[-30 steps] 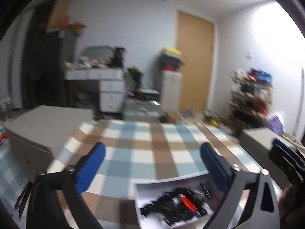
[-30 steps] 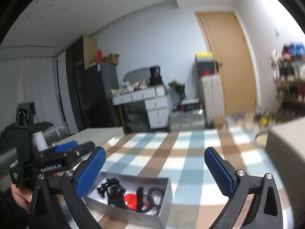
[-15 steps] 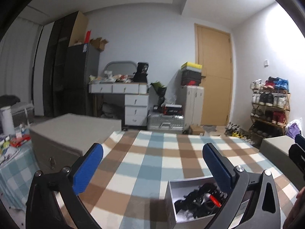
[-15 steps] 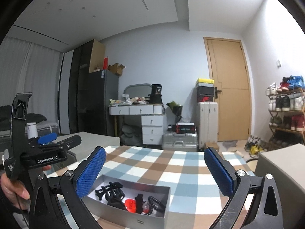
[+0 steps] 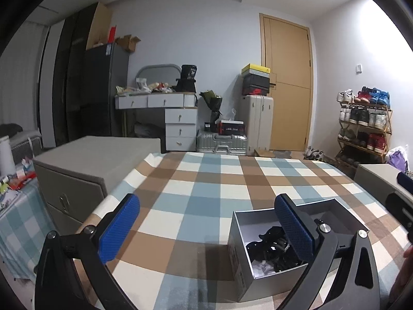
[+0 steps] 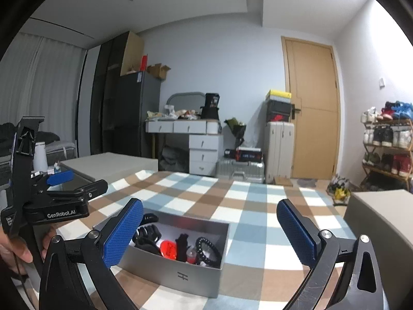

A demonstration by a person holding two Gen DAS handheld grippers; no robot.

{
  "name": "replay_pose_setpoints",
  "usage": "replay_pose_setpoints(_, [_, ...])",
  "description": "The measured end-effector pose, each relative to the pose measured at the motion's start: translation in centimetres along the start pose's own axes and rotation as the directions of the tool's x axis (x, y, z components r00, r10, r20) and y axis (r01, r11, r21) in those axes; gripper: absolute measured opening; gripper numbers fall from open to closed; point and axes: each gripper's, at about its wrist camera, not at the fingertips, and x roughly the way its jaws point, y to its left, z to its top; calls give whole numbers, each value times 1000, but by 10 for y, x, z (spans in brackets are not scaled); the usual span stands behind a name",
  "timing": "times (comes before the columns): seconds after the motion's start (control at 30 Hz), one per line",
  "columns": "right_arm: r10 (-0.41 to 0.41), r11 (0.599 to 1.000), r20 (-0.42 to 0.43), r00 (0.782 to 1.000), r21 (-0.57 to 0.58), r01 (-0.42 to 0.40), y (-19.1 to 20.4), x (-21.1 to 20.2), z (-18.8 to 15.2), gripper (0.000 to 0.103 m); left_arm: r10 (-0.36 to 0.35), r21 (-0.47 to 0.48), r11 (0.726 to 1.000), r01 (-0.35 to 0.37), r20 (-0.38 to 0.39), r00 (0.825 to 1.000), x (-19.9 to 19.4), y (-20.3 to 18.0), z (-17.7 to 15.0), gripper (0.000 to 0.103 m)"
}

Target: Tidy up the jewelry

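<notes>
Landmark: the open silver-grey cardboard box [image 6: 178, 271] on the blue, brown and cream checked tablecloth [image 6: 247, 204]; all positions given from it. Left of the box — the left black two-finger gripper with blue ribbed pads [image 5: 206, 230] is held above the cloth with its jaws spread wide and nothing between them; in its own view the box sits low and to the right, partly behind the right-hand pad, so this tool is offset to the box's left, not centred over it. The person's hand [image 6: 15, 248] grips its handle at the left edge of the right wrist view. Inside the box: the jewelry and hair pieces lie heaped together — a black claw clip [image 6: 147, 235] at the left end, a red translucent piece [image 6: 167, 249] mid-floor, a black beaded bracelet [image 6: 209, 250] at the right end; smaller items are too tangled to name. Right of the box — the right black two-finger gripper with blue ribbed pads [image 6: 209, 230] is also wide and empty, aimed over the box's near wall. Judgement: both tools are poised level, neither committed to an item. This layout fits either pieces gathered into the box or a mixed heap awaiting sorting; cannot tell which.
</notes>
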Motion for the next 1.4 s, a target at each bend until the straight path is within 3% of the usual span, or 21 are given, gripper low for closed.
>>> replay_pose_setpoints(0.17, [-5, 999, -121, 993, 39, 9, -8, 18, -5, 103, -3, 54, 999, 5, -34, 999, 1, -13, 1, 102])
replay_pose_setpoints(0.33, [-33, 999, -113, 993, 39, 37, -7, 14, -6, 103, -31, 67, 997, 33, -23, 999, -6, -14, 1, 102])
replay_pose_setpoints(1.4, [-34, 998, -113, 993, 40, 39, -9, 15, -4, 103, -23, 52, 998, 24, -20, 1000, -3, -12, 2, 102])
